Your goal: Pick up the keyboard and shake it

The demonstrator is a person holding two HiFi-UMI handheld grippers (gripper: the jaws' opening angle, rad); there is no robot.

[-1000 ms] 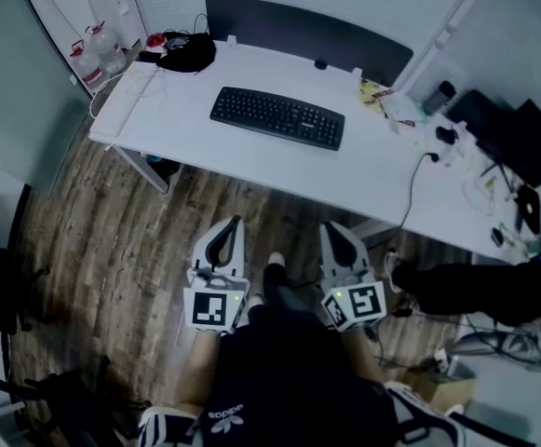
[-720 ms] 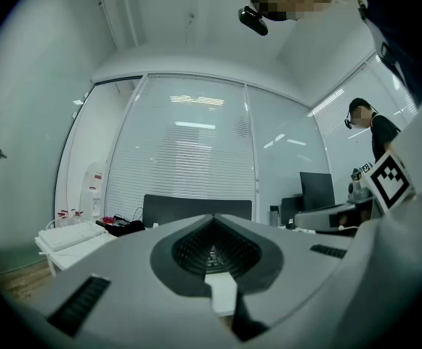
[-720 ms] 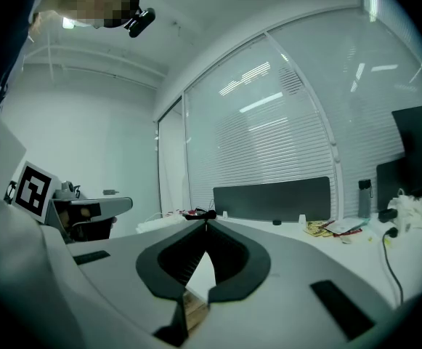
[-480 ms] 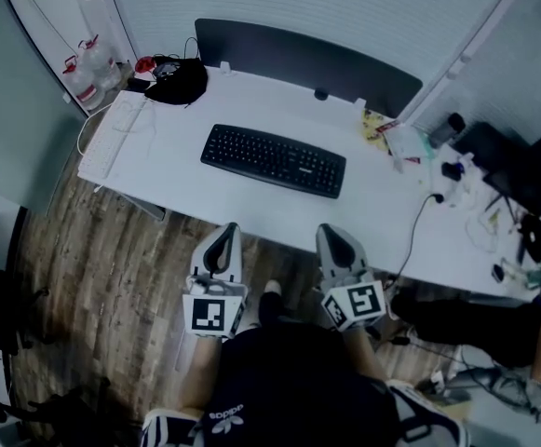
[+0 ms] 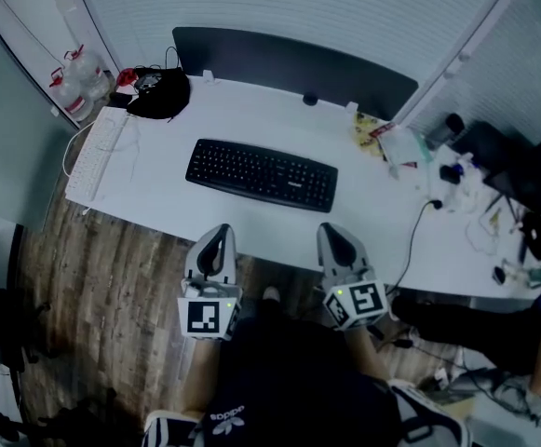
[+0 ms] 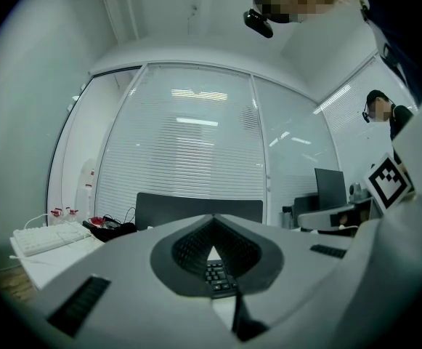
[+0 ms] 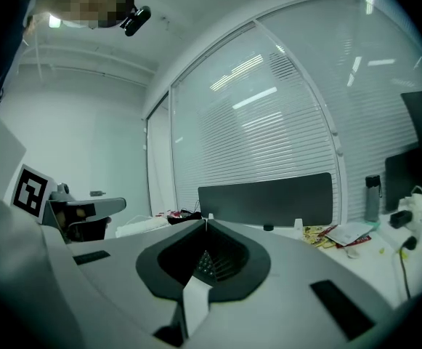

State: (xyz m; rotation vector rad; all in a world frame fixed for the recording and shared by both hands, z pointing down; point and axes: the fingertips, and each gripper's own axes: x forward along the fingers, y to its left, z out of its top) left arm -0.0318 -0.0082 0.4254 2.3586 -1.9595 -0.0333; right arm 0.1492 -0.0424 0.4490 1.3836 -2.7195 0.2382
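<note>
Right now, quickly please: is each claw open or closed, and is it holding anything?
Left grey claw: closed, holding nothing.
Right grey claw: closed, holding nothing.

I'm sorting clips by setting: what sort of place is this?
Most likely an office: a white desk with a black keyboard, a dark divider panel at its back edge, and slatted blinds behind.
</note>
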